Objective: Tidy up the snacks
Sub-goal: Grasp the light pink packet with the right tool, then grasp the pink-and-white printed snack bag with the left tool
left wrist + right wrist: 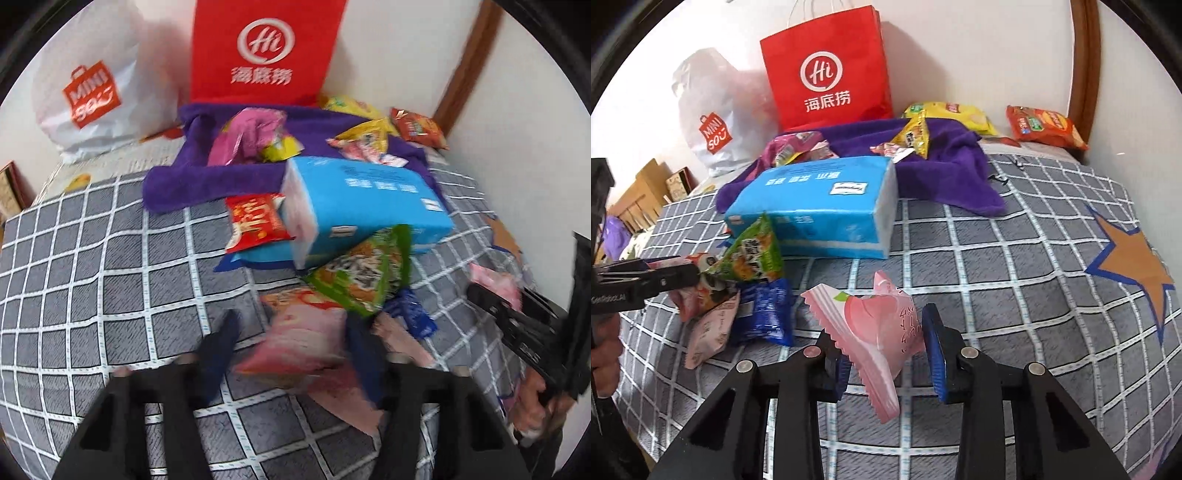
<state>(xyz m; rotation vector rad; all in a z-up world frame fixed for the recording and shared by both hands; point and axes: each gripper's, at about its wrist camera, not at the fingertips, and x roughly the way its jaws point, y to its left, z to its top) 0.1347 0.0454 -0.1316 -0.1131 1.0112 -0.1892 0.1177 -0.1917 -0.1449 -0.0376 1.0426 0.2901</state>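
Pink peach-print snack packet (877, 325) sits between my right claw (886, 350) fingers, jaws apart, left pad touching its edge, not clamped. My left claw (291, 354) also apart, straddling blurred pink-red snack bag (303, 343) on grey checked bed cover (92, 258). Sorting looks barely begun: green triangular packet (753, 251) and blue foil packet (768, 314) heaped against blue tissue pack (820, 203); more snacks strewn over purple towel (945, 162). Red paper bag (827, 66) upright behind; contents hidden.

Your left wrist camera sits low over the checked bed (92, 258), looking forward past its fingers (218, 350) toward the wall. Your right wrist camera looks the same way from farther right, equally close. Both share the blue tissue pack (365, 203) (820, 203) and red paper bag (266, 48) (827, 70).
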